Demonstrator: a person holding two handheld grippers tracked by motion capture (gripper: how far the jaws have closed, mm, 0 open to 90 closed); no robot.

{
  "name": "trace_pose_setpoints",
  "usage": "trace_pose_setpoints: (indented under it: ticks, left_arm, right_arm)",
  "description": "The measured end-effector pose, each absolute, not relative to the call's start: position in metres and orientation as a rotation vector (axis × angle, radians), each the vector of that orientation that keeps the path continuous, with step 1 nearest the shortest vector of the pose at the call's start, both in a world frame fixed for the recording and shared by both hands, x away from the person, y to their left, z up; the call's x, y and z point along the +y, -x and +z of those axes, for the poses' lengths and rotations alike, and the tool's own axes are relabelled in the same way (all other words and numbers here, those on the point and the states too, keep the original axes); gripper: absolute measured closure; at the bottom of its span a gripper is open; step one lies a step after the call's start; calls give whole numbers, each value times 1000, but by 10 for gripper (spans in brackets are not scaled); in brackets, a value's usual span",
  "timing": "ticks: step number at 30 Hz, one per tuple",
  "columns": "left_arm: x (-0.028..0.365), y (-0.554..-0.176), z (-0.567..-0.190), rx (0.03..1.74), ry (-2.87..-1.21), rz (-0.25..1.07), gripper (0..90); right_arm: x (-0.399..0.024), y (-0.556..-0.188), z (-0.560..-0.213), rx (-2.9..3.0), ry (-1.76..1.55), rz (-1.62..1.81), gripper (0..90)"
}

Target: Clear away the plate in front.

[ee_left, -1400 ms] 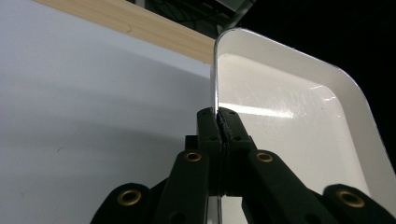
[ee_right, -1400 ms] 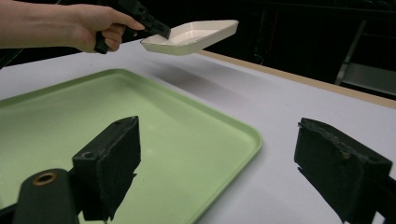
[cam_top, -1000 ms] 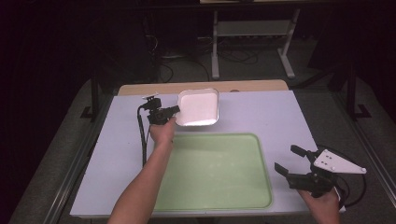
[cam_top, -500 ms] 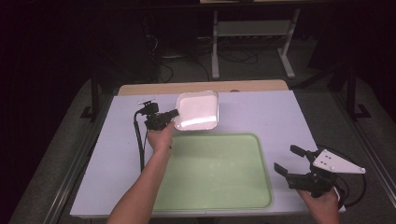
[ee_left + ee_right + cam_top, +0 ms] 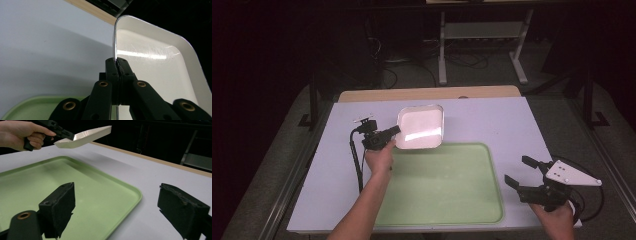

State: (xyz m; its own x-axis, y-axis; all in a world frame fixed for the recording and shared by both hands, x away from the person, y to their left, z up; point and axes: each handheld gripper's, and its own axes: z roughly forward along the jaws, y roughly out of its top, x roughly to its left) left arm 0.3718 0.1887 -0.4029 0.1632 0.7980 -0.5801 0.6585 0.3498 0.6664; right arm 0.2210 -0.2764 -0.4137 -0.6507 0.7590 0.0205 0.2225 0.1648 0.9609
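Both forearms are bare, no sleeve in sight. The left tool (image 5: 396, 131) is black, with brass-ringed pivot holes and small screws on its arms and a black cable trailing from it. The right tool (image 5: 523, 171) is black too, with blocky foam-like pads (image 5: 60, 205), a grey three-cornered plate and a looping black cable.

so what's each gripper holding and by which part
The left gripper pinches the shallow white square dish by its rim edge, lifted off the table. The right gripper stands open, holding nothing.

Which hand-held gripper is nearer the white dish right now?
Left. The left hand-held gripper is clamped on the white dish's rim; the right hand-held gripper sits apart, open, beyond the green tray.
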Motion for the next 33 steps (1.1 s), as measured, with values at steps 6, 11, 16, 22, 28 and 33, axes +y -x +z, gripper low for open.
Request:
trace_pose_setpoints:
  ticks: [6,11,16,22,28,33]
  left_arm:
    - [189,-363,-405,1545,-1354,147,889]
    - [189,-353,-404,1534,-1357,141,889]
    - [190,-341,-406,1533,-1341,126,889]
    - [192,-331,-407,1539,-1337,125,889]
    - [192,-319,-409,1545,-1339,123,889]
    - [191,-312,-412,1550,-1328,116,889]
  right_arm:
    - [-276,-221,-414,1975,-927,1500,137]
    - [-276,-221,-414,1975,-926,1499,137]
    - [-275,-221,-414,1976,-924,1501,137]
    - [-274,-221,-414,1978,-922,1499,137]
    - [-273,-221,-414,1982,-920,1497,137]
    - [-273,-220,-414,1980,-921,1498,137]
